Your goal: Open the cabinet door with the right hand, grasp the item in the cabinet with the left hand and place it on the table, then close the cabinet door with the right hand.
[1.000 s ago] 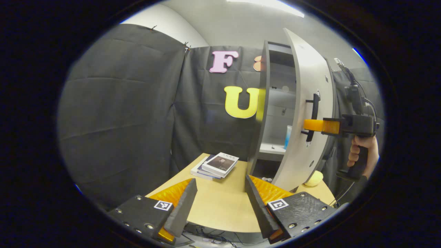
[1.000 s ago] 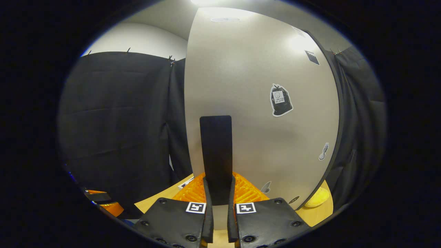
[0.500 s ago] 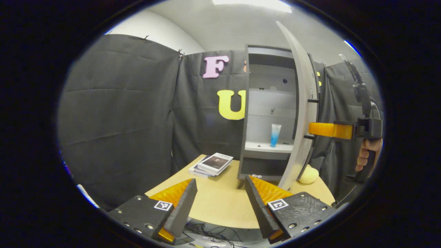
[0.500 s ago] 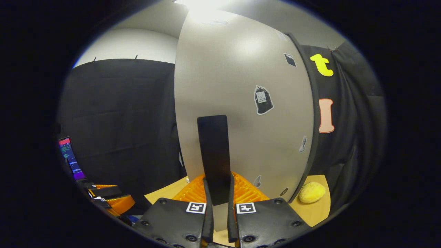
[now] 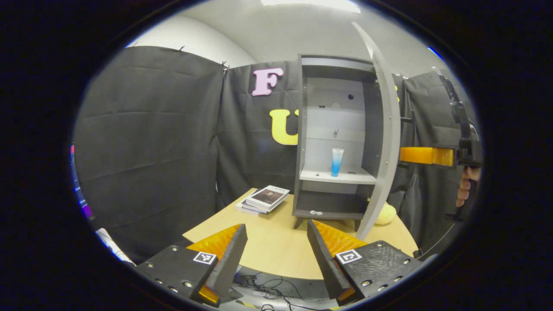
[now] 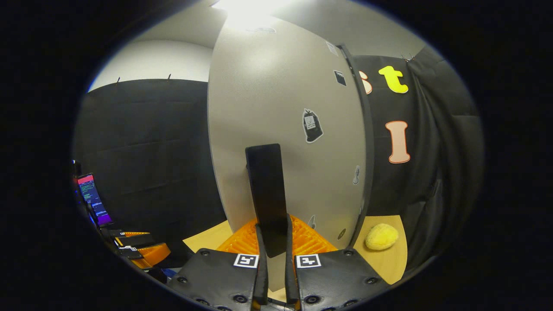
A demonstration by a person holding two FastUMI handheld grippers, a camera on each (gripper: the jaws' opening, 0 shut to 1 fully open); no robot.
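Left gripper view: cabinet (image 5: pixel 335 138) door (image 5: pixel 382 129) swung wide, right hand-held gripper (image 6: pixel 273 276) pinching the door handle (image 6: pixel 268 194). One blue tube (image 5: pixel 336 162) stands upright on the cabinet's middle shelf (image 5: pixel 332 176), the only item there. Left hand-held gripper (image 5: pixel 274 252) spread, empty, over the table (image 5: pixel 276 250) in front of the cabinet. Next, probably: hold the door put, bring the left in level with the shelf, close on the tube's mid-body. Beside the cabinet: one stack of books (image 5: pixel 263 199), one yellow sponge (image 6: pixel 381 236).

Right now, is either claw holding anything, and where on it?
The right claw is shut on the cabinet door's handle, at its lower end. The left claw is open over the table, holding nothing.
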